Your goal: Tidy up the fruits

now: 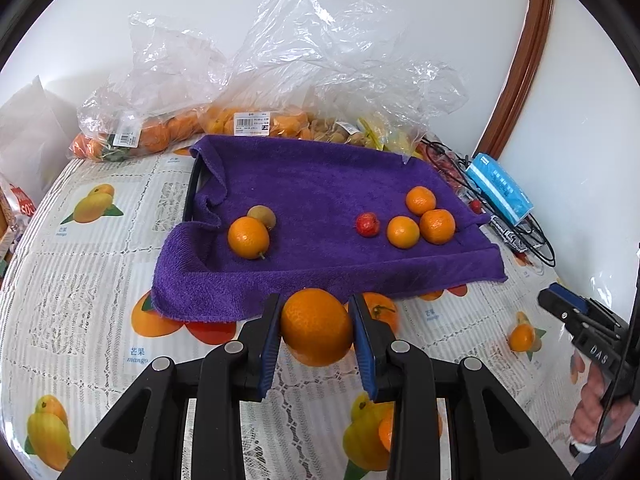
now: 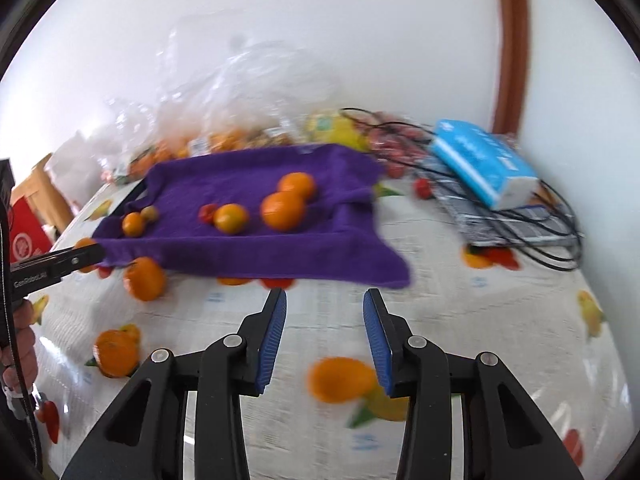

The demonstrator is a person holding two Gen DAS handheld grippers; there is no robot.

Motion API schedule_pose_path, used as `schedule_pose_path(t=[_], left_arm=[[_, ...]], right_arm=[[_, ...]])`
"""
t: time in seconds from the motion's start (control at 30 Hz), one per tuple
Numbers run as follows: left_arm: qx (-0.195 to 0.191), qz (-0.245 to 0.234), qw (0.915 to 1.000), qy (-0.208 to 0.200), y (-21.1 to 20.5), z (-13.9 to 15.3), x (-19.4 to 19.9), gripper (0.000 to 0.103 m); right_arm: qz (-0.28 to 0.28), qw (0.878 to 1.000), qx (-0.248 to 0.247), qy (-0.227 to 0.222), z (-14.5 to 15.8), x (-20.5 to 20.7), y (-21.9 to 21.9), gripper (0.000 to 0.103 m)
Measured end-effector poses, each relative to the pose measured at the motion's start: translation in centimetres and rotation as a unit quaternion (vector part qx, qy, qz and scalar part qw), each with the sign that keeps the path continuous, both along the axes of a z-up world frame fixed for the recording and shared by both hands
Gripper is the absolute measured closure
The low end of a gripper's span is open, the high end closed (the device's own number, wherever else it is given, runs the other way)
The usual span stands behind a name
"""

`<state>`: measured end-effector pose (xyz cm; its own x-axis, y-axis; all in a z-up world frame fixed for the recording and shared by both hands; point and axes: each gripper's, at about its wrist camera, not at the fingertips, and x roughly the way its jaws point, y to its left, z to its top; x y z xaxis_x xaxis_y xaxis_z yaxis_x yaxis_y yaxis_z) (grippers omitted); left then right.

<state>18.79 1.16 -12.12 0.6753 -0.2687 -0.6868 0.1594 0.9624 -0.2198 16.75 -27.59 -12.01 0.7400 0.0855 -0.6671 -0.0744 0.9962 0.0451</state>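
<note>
Now left gripper [image 1: 316, 326] jaws pinch an orange [image 1: 316, 326] just above the surface [image 1: 80, 288], near purple towel [image 1: 320, 200] w/ fruit. Right gripper [image 2: 325, 334] jaws spread, nothing between.

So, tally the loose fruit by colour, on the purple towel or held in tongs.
Orange: 5, four on the towel (first orange) and one in the left tongs
Red: 1
Greenish-brown: 1
Total: 7

5 oranges [image 1: 316, 326], 1 red fruit [image 1: 367, 224], 1 purple towel [image 1: 320, 184]
</note>
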Motion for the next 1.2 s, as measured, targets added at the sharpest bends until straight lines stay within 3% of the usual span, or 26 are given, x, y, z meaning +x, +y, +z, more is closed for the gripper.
schedule_pose_path(t=[0.2,0.43,0.57,0.9,1.0,1.07,1.2], left_arm=[[-0.003,-0.003,1.0000,-0.001,-0.1,0.1,0.0,0.072],[0.003,-0.007,1.0000,0.001,-0.3,0.0,0.0,0.072],[0.012,-0.006,0.9999,0.001,-0.2,-0.1,-0.1,0.072],[0.008,-0.002,1.0000,0.000,0.1,-0.2,0.0,0.072],[0.005,0.000,1.0000,-0.004,0.2,0.0,0.0,0.072],[0.002,0.002,1.0000,-0.006,0.3,0.2,0.2,0.072],[-0.002,0.003,1.0000,-0.005,0.3,0.2,0.4,0.072]], right_arm=[[-0.027,0.999,0.021,0.014,-0.8,-0.9,-3.1,0.062],[0.003,0.998,0.026,0.055,-4.0,-0.6,-0.9,0.060],[-0.008,0.997,-0.004,0.071,-5.6,-0.1,0.3,0.058],[-0.009,0.998,0.014,0.068,-5.3,0.0,0.1,0.063],[-0.007,0.998,0.018,0.059,-4.4,0.2,0.5,0.071],[-0.001,0.998,0.027,0.051,-3.5,0.8,0.9,0.083],[0.014,0.998,0.006,0.061,-3.8,1.8,2.0,0.083]])
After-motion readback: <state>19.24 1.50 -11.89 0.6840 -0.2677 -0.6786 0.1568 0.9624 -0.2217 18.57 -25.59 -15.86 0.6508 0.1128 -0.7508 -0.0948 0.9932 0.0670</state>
